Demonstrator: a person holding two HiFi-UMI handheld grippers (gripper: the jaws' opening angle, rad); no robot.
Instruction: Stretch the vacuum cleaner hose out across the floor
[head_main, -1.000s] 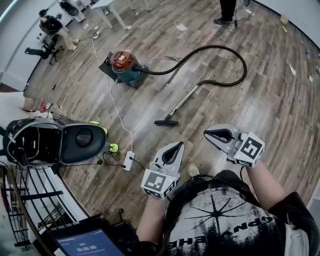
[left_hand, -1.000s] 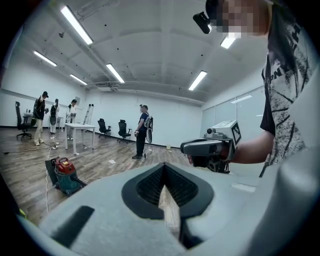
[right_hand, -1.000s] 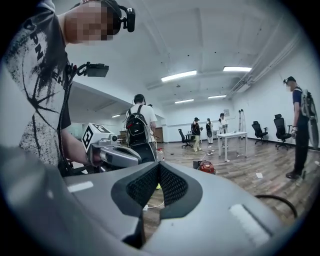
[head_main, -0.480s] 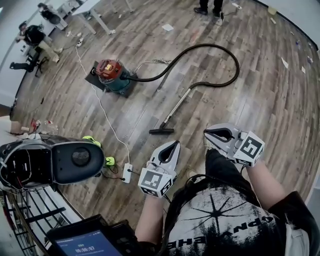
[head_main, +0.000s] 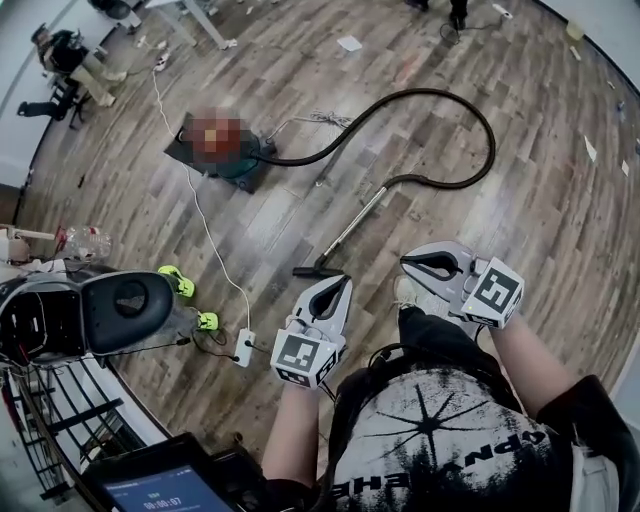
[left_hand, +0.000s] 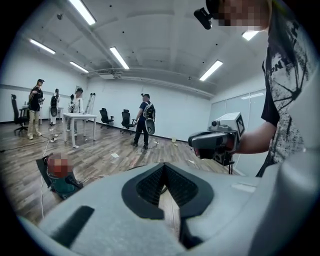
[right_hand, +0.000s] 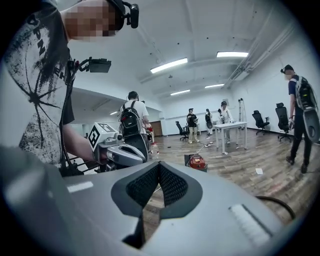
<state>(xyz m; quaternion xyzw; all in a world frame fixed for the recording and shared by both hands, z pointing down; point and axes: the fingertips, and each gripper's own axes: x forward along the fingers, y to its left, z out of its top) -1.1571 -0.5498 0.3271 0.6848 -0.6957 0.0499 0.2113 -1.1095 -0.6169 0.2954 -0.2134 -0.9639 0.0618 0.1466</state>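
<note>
**Tool state.** The left gripper (head_main: 337, 284) and the right gripper (head_main: 415, 263) both have their jaws pressed together, with nothing between the pads. Both are held in the air in front of the person, above the floor (head_main: 540, 230), and touch nothing.

**Position of the work item.** The hose (head_main: 430, 91) lies on the floor ahead of both grippers. It leaves the vacuum (head_main: 240, 165) at the left and arcs away from the person. It then loops round to the right and curls back to join the wand (head_main: 352, 227). The hose is coiled, not stretched.

**Governing relation.** The wand's long axis runs diagonally. It starts at the nozzle (head_main: 310, 271), nearest the person, and rises up and right to the hose end. In the head view the nozzle appears just beside the left gripper's tip. It lies on the floor below the gripper, so the two are apart. The left gripper is nearer the nozzle. The right gripper is nearer the point where the wand meets the hose. The next move probably calls for lowering a gripper, opening its jaws and closing them across the wand, at right angles to that axis. The vacuum lies well apart, to the left.

**Markings.**
- Each gripper carries a cube bearing black-and-white square markers.
- The shirt (head_main: 440, 440) shows upside-down lettering that cannot be read reliably.
- The tablet (head_main: 165, 488) shows a timer whose digits are too small to confirm.
- No brand can be read on the vacuum.
</note>
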